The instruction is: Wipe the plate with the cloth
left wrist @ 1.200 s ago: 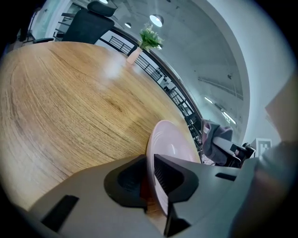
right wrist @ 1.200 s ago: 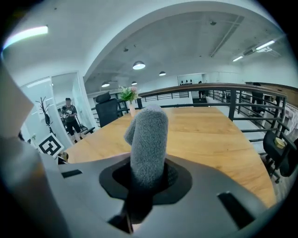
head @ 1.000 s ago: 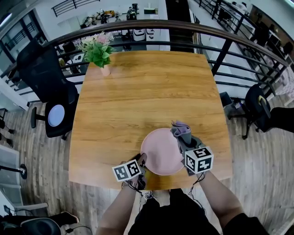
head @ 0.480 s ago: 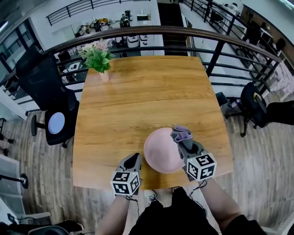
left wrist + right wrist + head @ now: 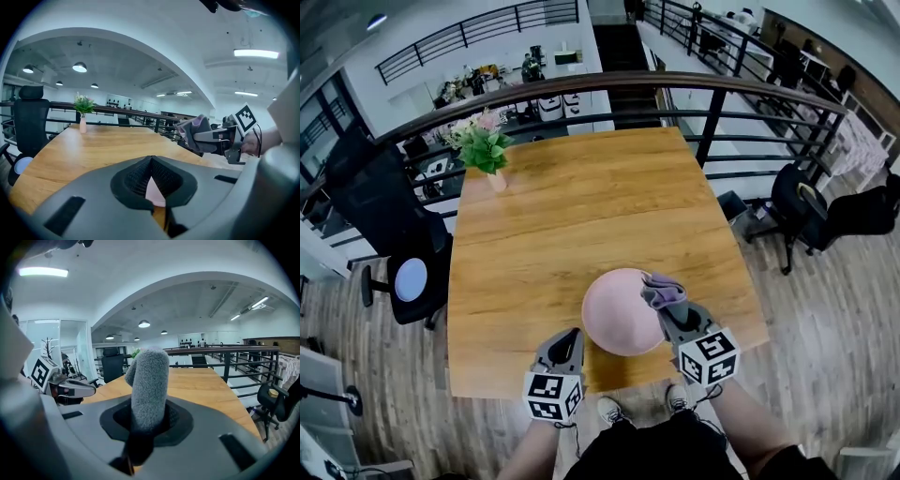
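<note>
Head view: right gripper (image 5: 668,309) is clamping the cloth (image 5: 661,289) over the plate (image 5: 614,314) by the table's (image 5: 581,206) near edge; left gripper (image 5: 571,335) is hovering closed, empty.

Left claw (image 5: 570,337) has left the near rim of the plate (image 5: 619,314), risen and drawn back to the table (image 5: 562,216) edge. Its jaws have closed empty. Right claw (image 5: 670,314), gripping the cloth (image 5: 661,291), has lifted above the plate's right side.
</note>
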{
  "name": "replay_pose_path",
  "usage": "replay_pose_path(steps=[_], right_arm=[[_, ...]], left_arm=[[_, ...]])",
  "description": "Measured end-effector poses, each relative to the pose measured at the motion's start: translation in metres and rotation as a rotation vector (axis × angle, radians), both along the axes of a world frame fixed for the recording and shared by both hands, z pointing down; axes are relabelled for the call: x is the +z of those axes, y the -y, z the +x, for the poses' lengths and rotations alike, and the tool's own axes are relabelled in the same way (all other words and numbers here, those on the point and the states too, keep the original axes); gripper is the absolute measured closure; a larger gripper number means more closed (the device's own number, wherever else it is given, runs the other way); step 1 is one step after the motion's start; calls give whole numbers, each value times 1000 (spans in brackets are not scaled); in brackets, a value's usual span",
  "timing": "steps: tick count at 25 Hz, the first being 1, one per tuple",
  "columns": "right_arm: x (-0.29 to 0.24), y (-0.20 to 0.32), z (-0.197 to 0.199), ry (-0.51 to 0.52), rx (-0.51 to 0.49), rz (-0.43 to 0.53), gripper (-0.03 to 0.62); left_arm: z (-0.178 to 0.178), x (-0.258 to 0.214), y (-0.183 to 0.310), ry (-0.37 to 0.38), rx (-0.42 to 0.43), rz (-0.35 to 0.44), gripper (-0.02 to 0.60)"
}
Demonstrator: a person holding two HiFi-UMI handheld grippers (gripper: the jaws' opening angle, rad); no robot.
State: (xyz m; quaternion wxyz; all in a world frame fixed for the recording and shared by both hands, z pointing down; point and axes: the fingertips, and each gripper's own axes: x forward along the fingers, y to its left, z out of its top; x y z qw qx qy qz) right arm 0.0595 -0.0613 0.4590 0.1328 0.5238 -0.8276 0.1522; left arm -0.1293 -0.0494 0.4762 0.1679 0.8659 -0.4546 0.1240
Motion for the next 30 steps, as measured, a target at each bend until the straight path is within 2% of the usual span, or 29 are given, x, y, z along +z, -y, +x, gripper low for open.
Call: replay_pose_path(steps=[7,18,22,30], right_arm=[[-1,-14,20,32,-55,3,522],[8,-49,61,81,-246,-35,522],[7,-68,79,97,-305,-33,523],[3,-106,109,91,-404,-18,523]], left_arm=[[35,1,-18,6,-3,0,561],[104,3,-76,0,-151,-43,561],[133,-2,-102,9,-196,-33,561],[169,-14,-146,4,-291,2,561]])
